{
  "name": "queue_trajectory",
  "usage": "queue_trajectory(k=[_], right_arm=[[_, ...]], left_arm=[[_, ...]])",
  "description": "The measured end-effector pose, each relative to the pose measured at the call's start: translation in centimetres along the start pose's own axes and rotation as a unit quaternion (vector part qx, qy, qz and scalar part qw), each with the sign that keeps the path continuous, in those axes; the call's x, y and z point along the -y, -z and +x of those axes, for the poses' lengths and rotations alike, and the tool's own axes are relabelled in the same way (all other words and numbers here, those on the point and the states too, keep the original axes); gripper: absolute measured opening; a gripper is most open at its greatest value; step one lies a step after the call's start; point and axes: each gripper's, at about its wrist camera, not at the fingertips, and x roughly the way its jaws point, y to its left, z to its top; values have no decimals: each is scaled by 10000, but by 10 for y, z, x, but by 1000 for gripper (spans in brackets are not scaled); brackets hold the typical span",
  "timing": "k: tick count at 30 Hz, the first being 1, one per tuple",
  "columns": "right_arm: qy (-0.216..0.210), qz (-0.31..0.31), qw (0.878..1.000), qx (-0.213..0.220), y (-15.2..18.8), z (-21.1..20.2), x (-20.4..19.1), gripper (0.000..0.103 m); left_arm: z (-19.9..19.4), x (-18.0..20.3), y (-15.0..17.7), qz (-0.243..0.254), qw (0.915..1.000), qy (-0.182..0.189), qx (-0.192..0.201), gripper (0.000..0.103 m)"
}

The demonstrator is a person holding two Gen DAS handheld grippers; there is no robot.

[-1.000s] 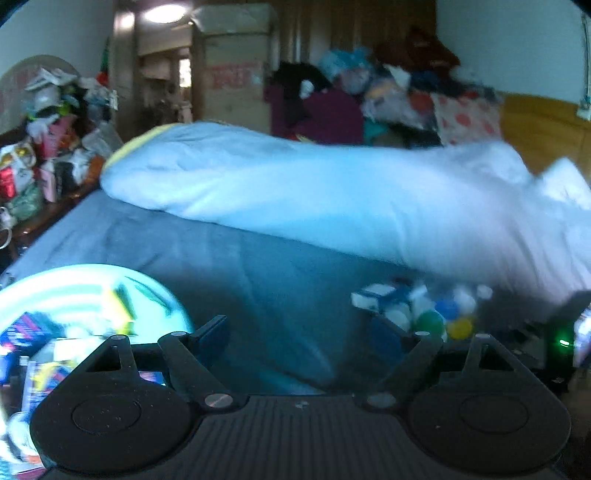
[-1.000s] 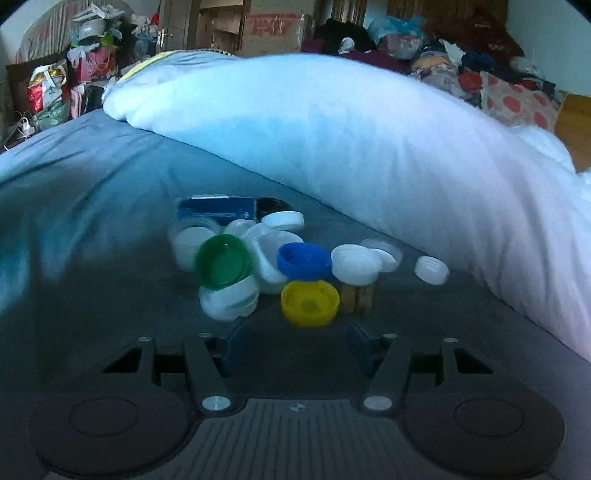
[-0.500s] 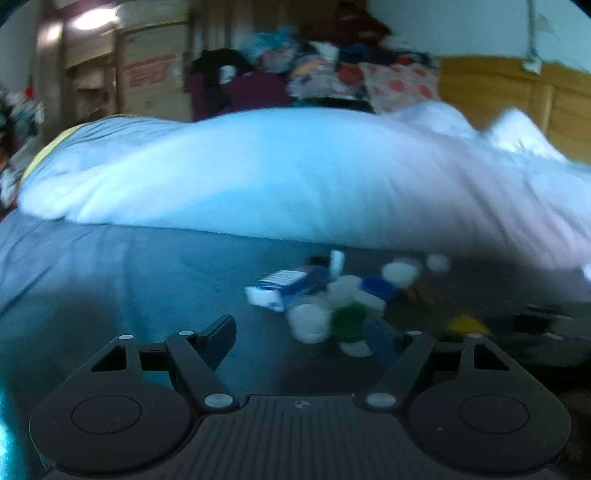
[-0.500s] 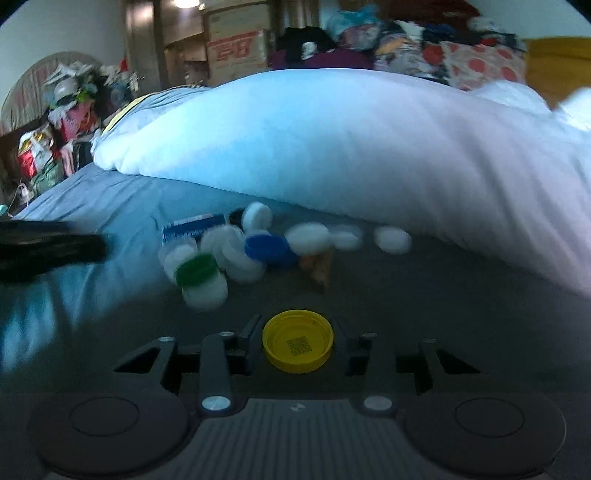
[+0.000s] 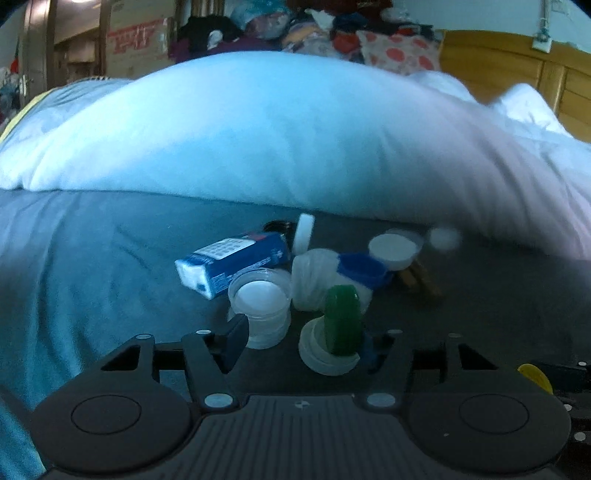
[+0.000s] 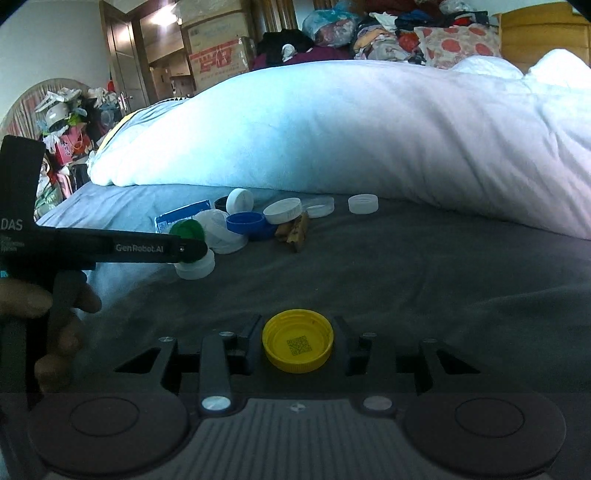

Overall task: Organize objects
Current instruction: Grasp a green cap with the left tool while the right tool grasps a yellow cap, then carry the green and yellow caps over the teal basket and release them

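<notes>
It was a cluttered home bedroom: a bed (image 6: 369, 266) with a white duvet (image 6: 332, 129) lay ahead of the tool, heaped clothes (image 6: 369, 33) and cardboard boxes (image 6: 218, 48) beyond.

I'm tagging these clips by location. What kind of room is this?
Most likely a lived-in bedroom. The bottle caps lie on a grey bedsheet beside a rolled white duvet, with a wooden headboard and heaped clothes and cardboard boxes behind.
</notes>
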Motion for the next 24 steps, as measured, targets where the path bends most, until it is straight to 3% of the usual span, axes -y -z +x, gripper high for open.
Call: queue_trajectory(k=[5,8,10,12,14,20,24], right_arm=[[-15,38,10000,4,0,0,0,42],[-25,38,10000,3,-1,1,2,42],[-35,56,10000,3,0,0,2,42],[-49,67,10000,-1,-2,0,3,42],[-61,71,10000,-7,-3,1,5,42],[-79,92,9999,34,-4,1,6,42],[-41,-36,9997,249,-11,-8,1,42]], left_arm=[[-4,15,7,255,9996,-57,49,49],[-10,22,7,396,9990,-89,167,48],[-10,28,6,556,9981,-116,241,40],[-9,31,7,627,9977,-119,241,22],[-8,32,7,645,9974,-151,269,14],[-13,29,6,582,9975,-261,299,13],[-43,20,-11,385,9972,-436,475,13]])
